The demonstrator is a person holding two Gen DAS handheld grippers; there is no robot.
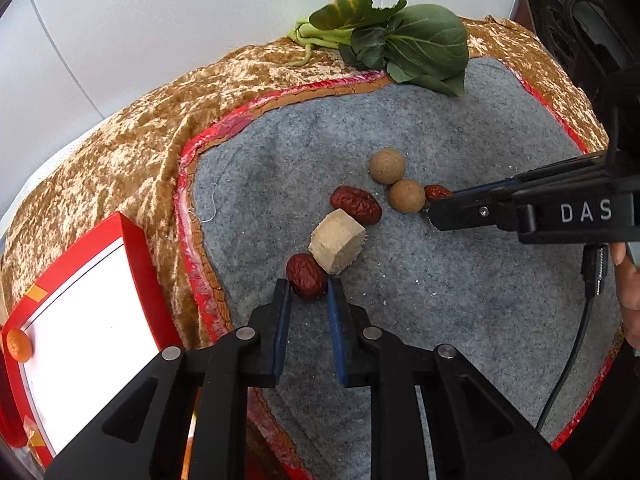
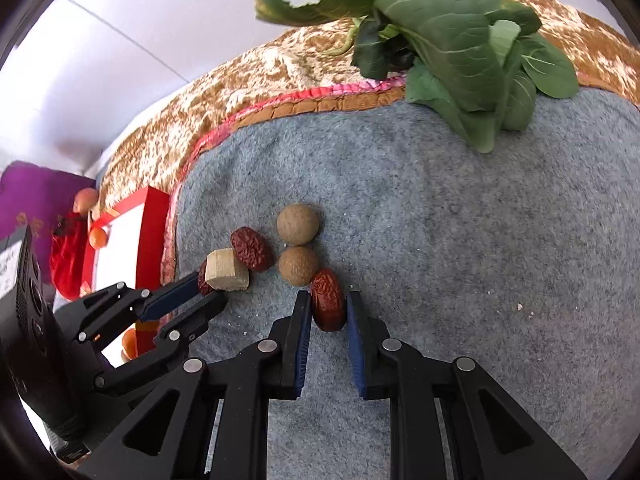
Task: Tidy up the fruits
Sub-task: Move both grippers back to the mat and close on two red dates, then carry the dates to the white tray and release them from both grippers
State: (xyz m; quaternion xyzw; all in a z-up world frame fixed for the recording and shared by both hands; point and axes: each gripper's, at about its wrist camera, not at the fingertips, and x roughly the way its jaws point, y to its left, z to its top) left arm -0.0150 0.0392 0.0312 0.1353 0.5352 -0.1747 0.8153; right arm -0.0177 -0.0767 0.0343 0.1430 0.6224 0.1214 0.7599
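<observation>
On the grey felt mat lie three wrinkled red dates, two round brown longans and a beige cube. My left gripper is shut on the nearest red date, which touches the cube. My right gripper is shut on another red date, beside the lower longan. The third date lies free between the cube and the upper longan. In the left wrist view the right gripper comes in from the right, holding its date.
A bunch of leafy greens lies at the mat's far edge on the golden cloth. A red-rimmed white tray at the left holds a small orange fruit. A person's hand and a black cable are at the right.
</observation>
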